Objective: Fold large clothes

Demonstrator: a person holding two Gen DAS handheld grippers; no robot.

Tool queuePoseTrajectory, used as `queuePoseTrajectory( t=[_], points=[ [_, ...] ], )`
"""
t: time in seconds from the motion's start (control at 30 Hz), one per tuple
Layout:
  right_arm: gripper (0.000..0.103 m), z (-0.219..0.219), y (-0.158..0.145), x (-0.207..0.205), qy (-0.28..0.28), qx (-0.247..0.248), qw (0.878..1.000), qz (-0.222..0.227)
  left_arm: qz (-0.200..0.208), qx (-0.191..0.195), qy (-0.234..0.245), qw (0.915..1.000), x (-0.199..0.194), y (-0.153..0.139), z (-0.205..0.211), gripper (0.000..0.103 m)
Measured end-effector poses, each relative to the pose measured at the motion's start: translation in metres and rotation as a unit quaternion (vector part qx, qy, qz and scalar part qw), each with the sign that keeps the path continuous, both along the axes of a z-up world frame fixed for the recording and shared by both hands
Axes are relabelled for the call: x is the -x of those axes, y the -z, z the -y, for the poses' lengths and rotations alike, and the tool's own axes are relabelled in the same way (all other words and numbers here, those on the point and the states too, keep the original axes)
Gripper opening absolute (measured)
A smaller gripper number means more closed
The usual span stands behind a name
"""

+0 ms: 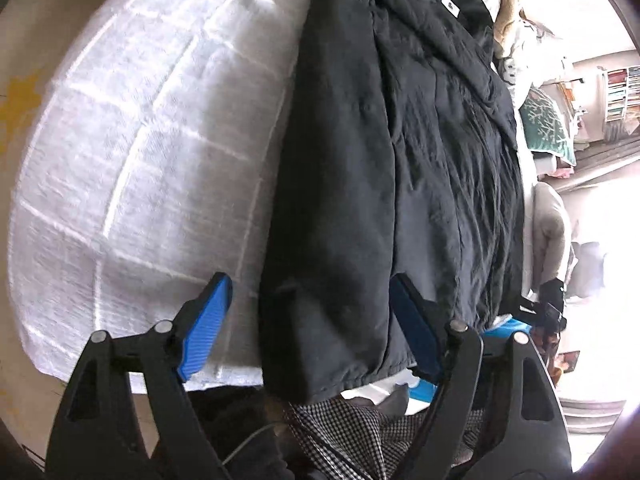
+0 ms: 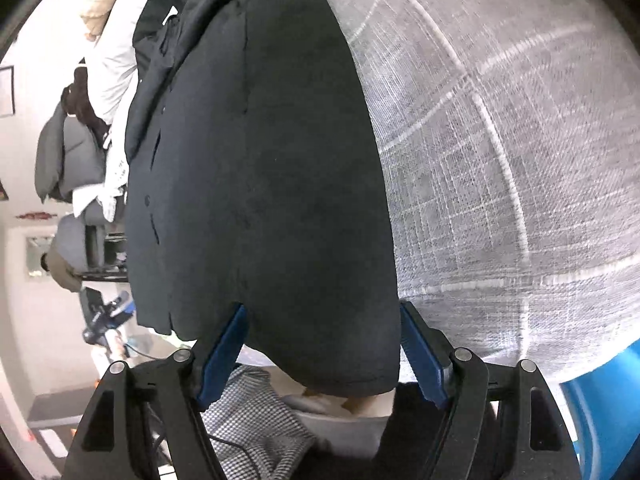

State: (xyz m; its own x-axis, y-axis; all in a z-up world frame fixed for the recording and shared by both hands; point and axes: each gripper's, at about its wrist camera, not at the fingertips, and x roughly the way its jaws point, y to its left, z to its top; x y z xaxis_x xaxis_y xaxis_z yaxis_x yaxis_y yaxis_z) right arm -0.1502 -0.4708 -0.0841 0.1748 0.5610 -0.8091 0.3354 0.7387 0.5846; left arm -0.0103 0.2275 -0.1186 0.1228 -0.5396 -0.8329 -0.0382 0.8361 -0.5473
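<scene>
Your left gripper (image 1: 310,322) has its fingers spread wide, straddling the cuff end of one sleeve of the dark jacket (image 1: 400,140); neither blue pad visibly presses the cloth. Your right gripper (image 2: 322,350) is equally wide, framing the other sleeve end. The jacket lies flat on the white checked bedspread (image 1: 140,140).
</scene>
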Motion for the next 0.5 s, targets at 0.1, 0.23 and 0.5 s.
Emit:
queuePoseTrajectory(
  t=[0.1, 0.23, 0.5],
  points=[
    [0.071, -0.002, 0.003, 0.000, 0.008, -0.018, 1.000, -0.002, -0.015, 0.025, 0.021, 0.9994, 0.004, 0.005, 0.004, 0.077],
    [0.053, -0.004, 0.012, 0.002, 0.007, -0.046, 0.999, -0.019, -0.045, 0.062, 0.043, 0.9961, 0.005, 0.014, 0.016, 0.074],
    [0.012, -0.026, -0.010, -0.001, -0.032, -0.025, 0.999, 0.026, -0.044, 0.081, 0.048, 0.9946, 0.007, 0.009, 0.021, 0.026]
  ],
)
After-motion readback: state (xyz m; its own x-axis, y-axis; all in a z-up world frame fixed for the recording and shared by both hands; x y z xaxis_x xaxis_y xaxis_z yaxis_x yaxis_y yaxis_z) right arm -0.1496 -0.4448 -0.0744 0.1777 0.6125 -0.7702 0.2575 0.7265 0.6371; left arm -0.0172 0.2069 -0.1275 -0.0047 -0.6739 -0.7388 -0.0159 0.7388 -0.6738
